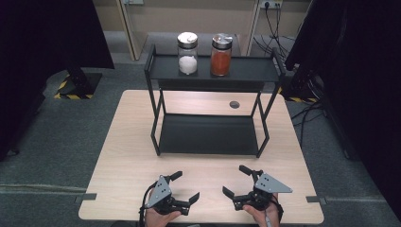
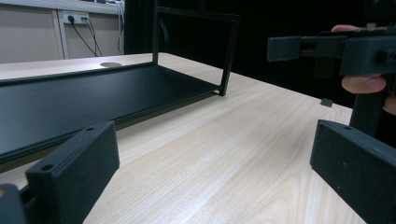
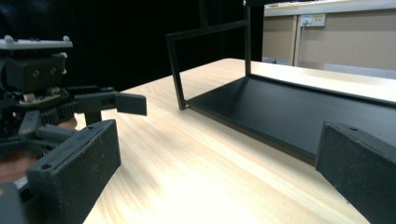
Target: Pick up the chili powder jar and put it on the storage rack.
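Jars first: the white jar (image 1: 187,53) and the red jar (image 1: 221,55) stand upright side by side on the top shelf of the black rack (image 1: 156,66), close together but apart, at the far side of the table (image 1: 123,156). Nothing is in hand. Both grippers sit low at the near edge, well short of the rack, with its bare lower shelf (image 1: 208,135) between them and the jars. Left gripper (image 1: 185,188): jaws spread wide, empty, and in its own view the two black pads frame plain wood with the lower shelf (image 2: 70,100) stretching off ahead. Right gripper (image 1: 239,180): same story, jaws wide apart, holding nothing, looking across the tabletop at the rack's near corner post (image 3: 175,74), the left gripper (image 3: 126,103) off to one side. So this reads as the ready stance, the reach not yet begun. Which jar goes first I can't call; the white one sits on the left gripper's side, the red one on the right's. The next move looks like a lift up and forward over the rack's front rail, then level in at jar height, jaws kept wide enough to pass round the glass body below the metal lid, with care not to nudge the neighbour.
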Motion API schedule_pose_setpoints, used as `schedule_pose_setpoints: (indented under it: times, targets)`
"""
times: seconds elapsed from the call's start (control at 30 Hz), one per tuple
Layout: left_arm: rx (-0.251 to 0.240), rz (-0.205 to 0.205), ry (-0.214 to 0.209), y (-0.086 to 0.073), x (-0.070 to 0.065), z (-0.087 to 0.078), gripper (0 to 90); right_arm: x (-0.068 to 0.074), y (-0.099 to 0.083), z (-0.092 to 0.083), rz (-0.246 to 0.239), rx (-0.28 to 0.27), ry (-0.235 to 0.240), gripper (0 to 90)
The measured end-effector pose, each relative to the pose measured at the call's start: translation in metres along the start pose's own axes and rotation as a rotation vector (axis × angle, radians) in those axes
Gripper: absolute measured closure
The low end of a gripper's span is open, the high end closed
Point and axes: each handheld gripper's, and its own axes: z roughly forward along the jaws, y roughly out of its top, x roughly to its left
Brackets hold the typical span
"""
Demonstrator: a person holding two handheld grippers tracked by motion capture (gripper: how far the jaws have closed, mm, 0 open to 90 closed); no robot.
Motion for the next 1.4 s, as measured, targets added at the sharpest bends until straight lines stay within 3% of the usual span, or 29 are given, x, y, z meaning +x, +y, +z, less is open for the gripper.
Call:
schedule_pose_setpoints:
  times: [0.63,1.4]
  targets:
    - [-0.003,-0.002,0.001,0.0,0.001,0.0,0.6,-0.006,-0.021,-0.006,0.013,0.013,-0.003,0.3]
    - [-0.013,-0.008,0.015,-0.001,0.001,-0.001,0.6,-0.007,-0.024,-0.009,0.03,-0.008,-0.025,0.4]
